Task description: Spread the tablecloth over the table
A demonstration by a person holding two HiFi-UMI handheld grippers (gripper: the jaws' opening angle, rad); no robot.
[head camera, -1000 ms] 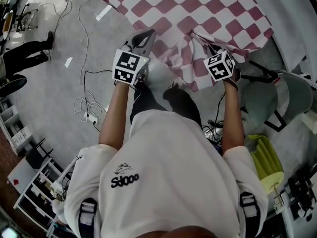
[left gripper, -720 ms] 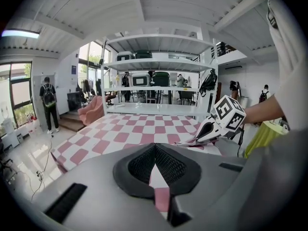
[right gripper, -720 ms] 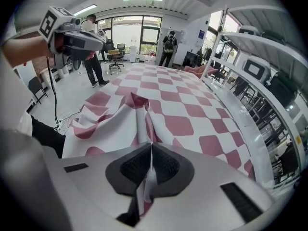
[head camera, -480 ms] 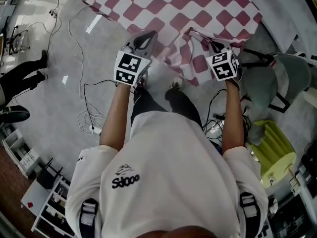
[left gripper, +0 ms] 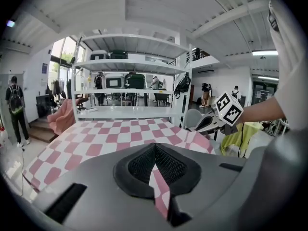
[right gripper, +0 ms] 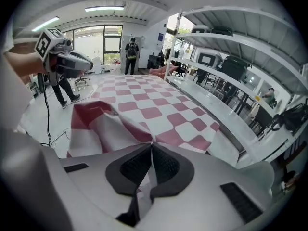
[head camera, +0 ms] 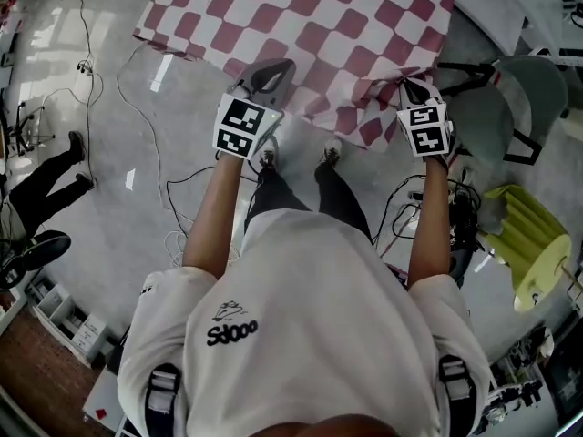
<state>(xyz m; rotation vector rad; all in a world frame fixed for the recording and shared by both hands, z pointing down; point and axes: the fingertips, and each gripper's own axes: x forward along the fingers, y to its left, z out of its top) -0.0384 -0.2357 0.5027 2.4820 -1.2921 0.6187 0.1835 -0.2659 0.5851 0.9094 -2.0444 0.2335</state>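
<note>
Tablecloth (head camera: 319,25): one, thin fabric, red-and-white checks, near hem held up off the floor. Left gripper (head camera: 271,66) jaws closed tight, pinching the hem; right gripper (head camera: 412,86) likewise clamped on the rumpled, folded corner. Two grippers, grey, ribbed black pads. Beyond, cloth lies flat over the white surface (right gripper: 231,124). Farther off, white shelving (left gripper: 130,64).

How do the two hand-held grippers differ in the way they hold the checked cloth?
The left hand-held gripper pinches a flat edge of the tablecloth; the right hand-held gripper pinches a crumpled fold. The left grips mid-edge, the right near a corner. Both are shut on it.
</note>
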